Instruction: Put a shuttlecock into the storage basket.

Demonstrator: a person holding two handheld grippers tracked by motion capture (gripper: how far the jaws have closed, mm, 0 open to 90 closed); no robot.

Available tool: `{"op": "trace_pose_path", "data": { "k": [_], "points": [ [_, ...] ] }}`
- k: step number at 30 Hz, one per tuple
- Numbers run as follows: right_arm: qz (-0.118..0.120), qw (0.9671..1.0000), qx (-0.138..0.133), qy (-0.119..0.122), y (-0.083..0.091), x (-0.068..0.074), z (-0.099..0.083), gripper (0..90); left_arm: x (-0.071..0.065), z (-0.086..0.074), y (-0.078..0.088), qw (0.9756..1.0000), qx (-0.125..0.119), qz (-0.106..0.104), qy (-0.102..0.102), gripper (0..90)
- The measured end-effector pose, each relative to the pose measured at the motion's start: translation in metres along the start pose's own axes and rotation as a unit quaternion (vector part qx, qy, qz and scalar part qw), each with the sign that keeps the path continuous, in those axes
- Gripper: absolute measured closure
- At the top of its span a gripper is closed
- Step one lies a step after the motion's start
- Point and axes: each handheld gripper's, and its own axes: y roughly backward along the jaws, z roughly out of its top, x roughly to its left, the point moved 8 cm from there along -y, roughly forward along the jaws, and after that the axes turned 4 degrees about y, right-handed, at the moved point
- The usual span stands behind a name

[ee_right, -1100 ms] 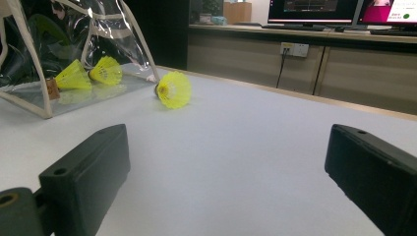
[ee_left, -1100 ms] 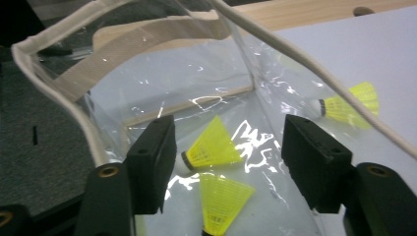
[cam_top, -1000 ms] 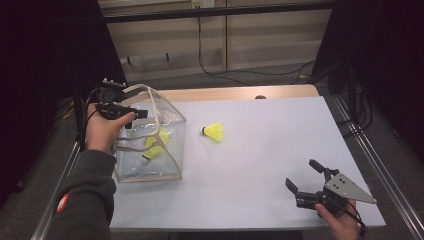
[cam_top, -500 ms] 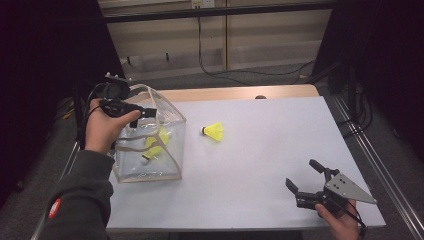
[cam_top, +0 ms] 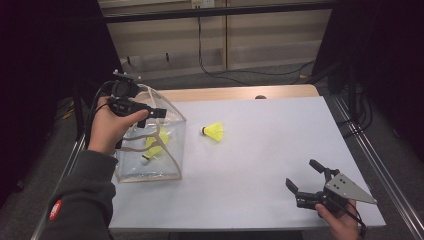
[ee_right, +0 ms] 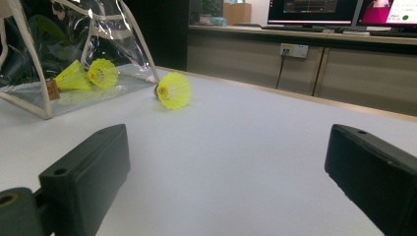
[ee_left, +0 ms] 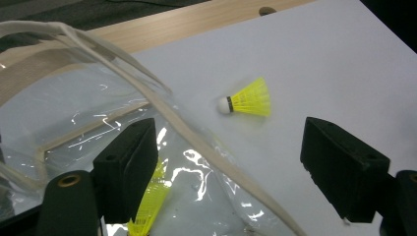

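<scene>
Between the wide-apart jaws, which have just been opening, a yellow shuttlecock [ee_left: 247,99] lies on the white table [ee_left: 319,64], beside the clear bag [ee_left: 98,123].

white tabletop [cam_top: 270,165] w/ a bare wood strip [cam_top: 240,93] along its far edge. behind it a low beige cabinet run [cam_top: 215,35], black cables [cam_top: 235,75] trailing over the grey floor [cam_top: 280,75]. wall outlet [ee_right: 292,50] on the cabinet front, two lit monitors [ee_right: 314,9] on top at far right. room dark at left & right, metal rails [cam_top: 380,160] flank the tabletop.
</scene>
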Motion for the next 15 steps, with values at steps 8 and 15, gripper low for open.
{"op": "trace_pose_path", "data": {
  "k": [8,15],
  "points": [
    [0.000,1.0000,0.000,-0.001,0.000,0.000,0.000,2.8,-0.013,0.002,-0.004,0.9999,0.000,-0.010,-0.006,20.2],
    [0.000,1.0000,0.000,-0.001,0.000,0.000,0.000,2.8,-0.023,0.004,-0.007,0.9997,0.003,-0.016,-0.016,19.8]
  ]
}}
